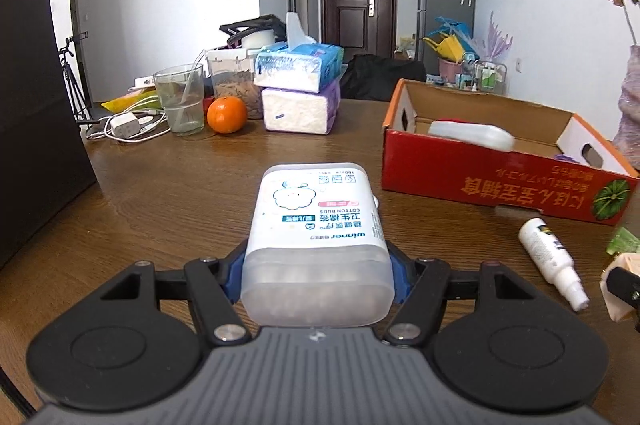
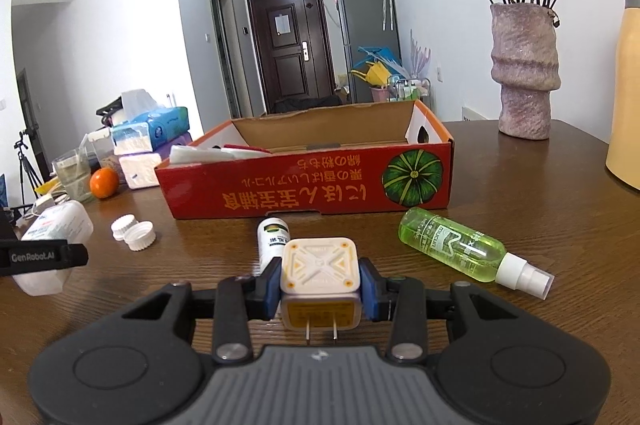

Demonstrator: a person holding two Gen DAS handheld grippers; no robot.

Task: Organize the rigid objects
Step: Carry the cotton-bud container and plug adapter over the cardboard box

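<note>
My left gripper is shut on a translucent cotton bud box with a white label, held over the brown table; it also shows in the right wrist view. My right gripper is shut on a cream cube charger plug, prongs toward the camera. A red cardboard box, open on top, lies ahead, also in the left wrist view, with a white item inside. A white spray bottle lies on the table before it, partly behind the plug in the right wrist view.
A green spray bottle and two white caps lie on the table. An orange, a glass, tissue packs and a charger with cable sit at the far left. A vase stands far right.
</note>
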